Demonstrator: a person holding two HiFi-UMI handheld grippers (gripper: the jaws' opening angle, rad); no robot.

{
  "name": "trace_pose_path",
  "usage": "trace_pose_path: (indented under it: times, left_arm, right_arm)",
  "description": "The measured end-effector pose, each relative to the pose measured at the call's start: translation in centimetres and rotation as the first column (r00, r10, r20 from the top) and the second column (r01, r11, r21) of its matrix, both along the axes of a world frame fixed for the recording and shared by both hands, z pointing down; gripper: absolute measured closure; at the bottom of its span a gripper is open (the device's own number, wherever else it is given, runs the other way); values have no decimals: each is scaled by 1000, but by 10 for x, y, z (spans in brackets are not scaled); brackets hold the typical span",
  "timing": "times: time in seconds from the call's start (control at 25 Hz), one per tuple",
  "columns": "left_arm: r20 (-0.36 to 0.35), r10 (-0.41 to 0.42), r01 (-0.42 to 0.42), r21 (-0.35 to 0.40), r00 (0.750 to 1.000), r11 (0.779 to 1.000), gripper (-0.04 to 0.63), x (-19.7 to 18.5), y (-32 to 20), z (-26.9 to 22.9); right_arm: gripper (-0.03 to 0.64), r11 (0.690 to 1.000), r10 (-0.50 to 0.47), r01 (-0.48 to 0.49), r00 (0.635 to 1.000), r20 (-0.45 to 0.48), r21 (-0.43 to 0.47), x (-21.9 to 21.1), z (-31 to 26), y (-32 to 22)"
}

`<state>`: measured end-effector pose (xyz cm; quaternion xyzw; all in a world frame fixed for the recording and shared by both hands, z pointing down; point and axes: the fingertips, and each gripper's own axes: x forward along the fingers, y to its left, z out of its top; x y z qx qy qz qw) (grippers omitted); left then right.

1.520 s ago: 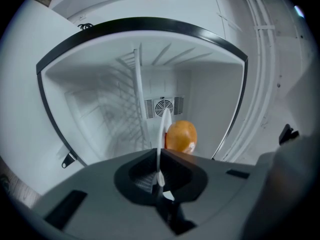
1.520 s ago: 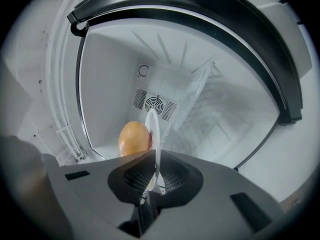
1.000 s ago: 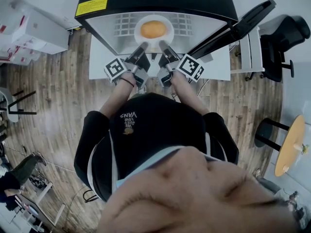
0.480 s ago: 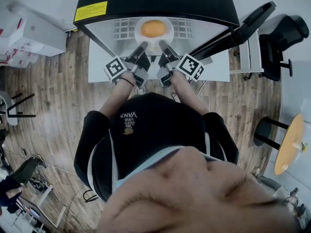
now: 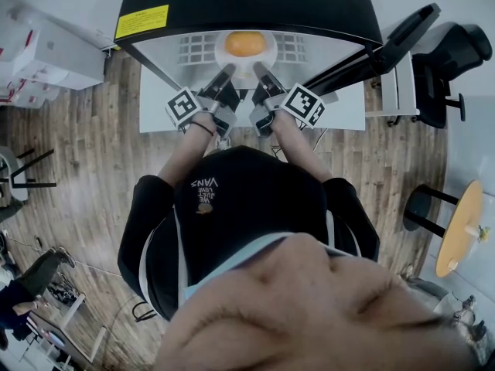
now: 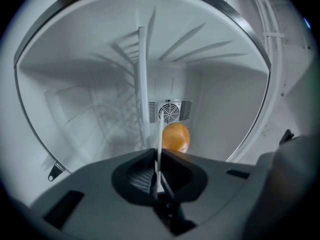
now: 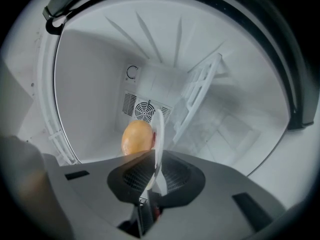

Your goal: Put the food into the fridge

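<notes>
Since the earlier frame the plate [image 5: 267, 53] with the food [image 5: 246, 44] has slid a little higher in the head view, deeper into the fridge [image 5: 247, 2] at top centre, so that its far rim now meets the black top edge; both grippers have crept up with it, while the marker cubes near frame centre have barely shifted. At the plate's lower edge the left gripper [image 5: 230, 69] is clamped on the near rim left of centre, and the right gripper [image 5: 257, 68] has the rim right of centre. In the left gripper view the plate shows edge-on as a thin white line standing between the jaws, pads tight against it, with the round orange-brown food just right of that line, in front of the fan grille [image 6: 170, 112] on the back wall. In the right gripper view the rim again stands between the jaws and the pads lie on it – yet the jaws are beginning to open – and the food sits left of the rim. Below the plate lies a wire shelf [image 5: 193, 49]; whether the plate rests on it cannot be told. At upper right the fridge door [image 5: 387, 41] stands open
</notes>
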<state>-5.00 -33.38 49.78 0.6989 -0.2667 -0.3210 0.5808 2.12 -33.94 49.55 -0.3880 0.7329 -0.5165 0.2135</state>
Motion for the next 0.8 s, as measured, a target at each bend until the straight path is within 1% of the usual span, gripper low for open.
trace_pose_path:
  times: [0.52,0.8]
  left_arm:
    - [-22,-3,3,-9,1000,1000,569,1,-2,0]
    - [-18,-6,5,-8,1000,1000,569,0,-3,1]
  right_arm:
    - [577,1000,4,-4,1000,7,-16,2,3,-3]
    - [571,1000,1,-1,1000,-1,-16,1,4,-5]
